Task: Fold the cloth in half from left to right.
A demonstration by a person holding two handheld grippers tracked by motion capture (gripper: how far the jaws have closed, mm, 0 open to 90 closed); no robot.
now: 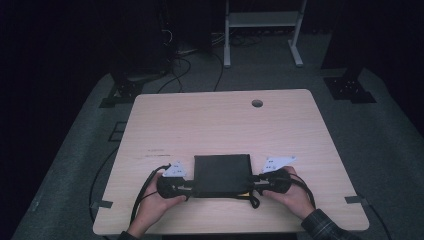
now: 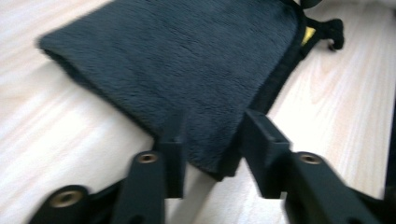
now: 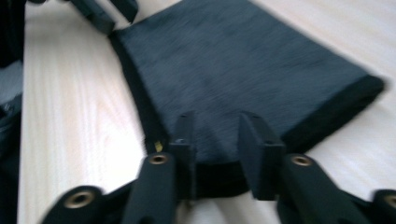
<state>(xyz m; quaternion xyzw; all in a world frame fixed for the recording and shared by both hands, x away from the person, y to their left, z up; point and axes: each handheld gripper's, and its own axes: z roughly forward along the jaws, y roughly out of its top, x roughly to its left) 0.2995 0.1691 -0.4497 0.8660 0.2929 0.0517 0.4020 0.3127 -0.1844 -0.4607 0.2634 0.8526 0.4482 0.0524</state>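
A dark folded cloth (image 1: 222, 175) lies flat near the front edge of the light wooden table (image 1: 220, 120). My left gripper (image 1: 190, 186) is at the cloth's near left corner and my right gripper (image 1: 252, 182) at its near right corner, each held in a hand. In the left gripper view the fleecy cloth (image 2: 187, 60) has its corner between the jaws of my left gripper (image 2: 212, 135), which stand apart without pressing it. In the right gripper view the cloth (image 3: 233, 60) likewise lies with its hemmed corner between the parted jaws of my right gripper (image 3: 217, 130). A small yellow tag (image 3: 159, 147) sits on the hem.
A round cable hole (image 1: 257, 103) lies at the table's far edge. Strips of tape (image 1: 102, 204) mark the table's front corners. Beyond the table, cables (image 1: 185, 65) lie on the grey floor and a white frame (image 1: 260, 30) stands at the back.
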